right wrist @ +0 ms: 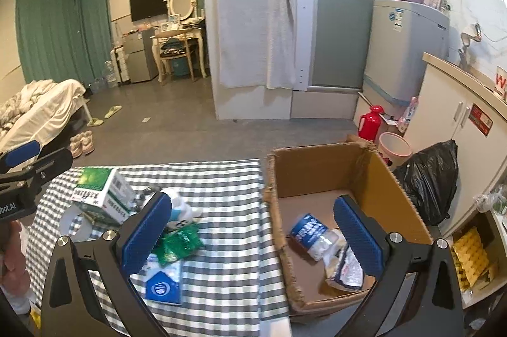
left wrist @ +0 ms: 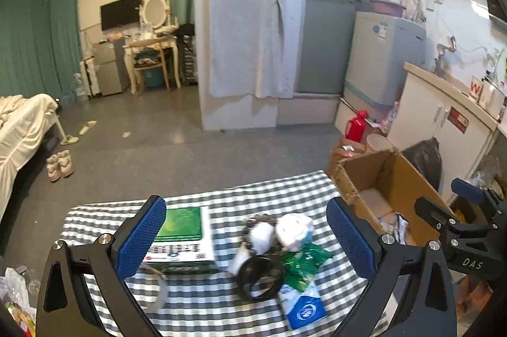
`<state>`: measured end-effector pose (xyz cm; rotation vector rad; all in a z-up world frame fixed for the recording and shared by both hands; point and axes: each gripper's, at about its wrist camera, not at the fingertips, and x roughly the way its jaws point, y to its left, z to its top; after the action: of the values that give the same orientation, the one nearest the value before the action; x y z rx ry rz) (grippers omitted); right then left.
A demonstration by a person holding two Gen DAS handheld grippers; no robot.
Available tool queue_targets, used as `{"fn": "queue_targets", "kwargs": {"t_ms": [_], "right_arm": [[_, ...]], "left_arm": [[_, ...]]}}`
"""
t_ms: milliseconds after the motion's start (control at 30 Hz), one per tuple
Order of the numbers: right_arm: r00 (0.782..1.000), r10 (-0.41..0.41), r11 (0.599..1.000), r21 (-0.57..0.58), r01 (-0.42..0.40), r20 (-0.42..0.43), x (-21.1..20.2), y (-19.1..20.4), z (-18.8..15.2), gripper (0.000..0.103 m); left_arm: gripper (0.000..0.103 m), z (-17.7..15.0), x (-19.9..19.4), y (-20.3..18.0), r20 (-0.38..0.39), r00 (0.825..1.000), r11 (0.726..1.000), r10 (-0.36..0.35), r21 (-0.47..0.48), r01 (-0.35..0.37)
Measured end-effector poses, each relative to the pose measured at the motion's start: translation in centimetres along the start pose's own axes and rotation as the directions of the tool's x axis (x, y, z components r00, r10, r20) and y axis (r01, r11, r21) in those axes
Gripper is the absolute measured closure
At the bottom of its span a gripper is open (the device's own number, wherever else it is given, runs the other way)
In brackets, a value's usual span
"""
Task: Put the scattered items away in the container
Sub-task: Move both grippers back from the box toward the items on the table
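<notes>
A cardboard box (right wrist: 320, 172) stands at the right end of the checked table (right wrist: 228, 178); it also shows in the left wrist view (left wrist: 393, 178). Inside lie a blue-white packet (right wrist: 309, 230) and a clear wrapper (right wrist: 343, 272). On the table lie a green-white carton (left wrist: 182, 237), a tape roll (left wrist: 160, 294), a black ring (left wrist: 261, 276), a white bundle (left wrist: 293, 229), a green sachet (left wrist: 301, 265) and a blue-white pack (left wrist: 304, 307). My left gripper (left wrist: 247, 240) is open above these items. My right gripper (right wrist: 253, 237) is open, straddling the box's left wall.
A black rubbish bag (right wrist: 431, 181), a pink bin (right wrist: 394, 150) and a red flask (right wrist: 369, 123) stand behind the box. White cabinets (right wrist: 459, 127) are at the right, a bed (right wrist: 38, 112) at the left. Grey floor lies beyond the table.
</notes>
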<state>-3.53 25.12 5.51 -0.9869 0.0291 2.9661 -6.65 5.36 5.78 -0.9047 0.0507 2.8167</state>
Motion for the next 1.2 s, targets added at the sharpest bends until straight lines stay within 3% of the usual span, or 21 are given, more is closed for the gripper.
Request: {"fn": "queue_targets", "kwargs": {"t_ms": [467, 833, 1200], "right_arm": [[0.997, 0.075, 0.995, -0.06, -0.076, -0.019, 0.7, 4.7, -1.0, 0.0], [0.993, 0.118, 0.984, -0.13, -0.12, -0.022, 1.3, 8.3, -1.3, 0.0], [0.986, 0.151, 0.97, -0.179, -0.163, -0.076, 3.8, 12.2, -2.7, 0.0]], "left_arm": [[0.0, -2.5, -1.3, 4.9, -0.016, 0.997, 0.997, 0.072, -0.029, -0.072], [0.0, -3.6, -3.0, 10.4, 0.003, 0.987, 0.982, 0.158, -0.105, -0.156], [0.0, -5.1, -1.1, 13.1, -0.054, 0.979, 0.972, 0.196, -0.119, -0.201]]}}
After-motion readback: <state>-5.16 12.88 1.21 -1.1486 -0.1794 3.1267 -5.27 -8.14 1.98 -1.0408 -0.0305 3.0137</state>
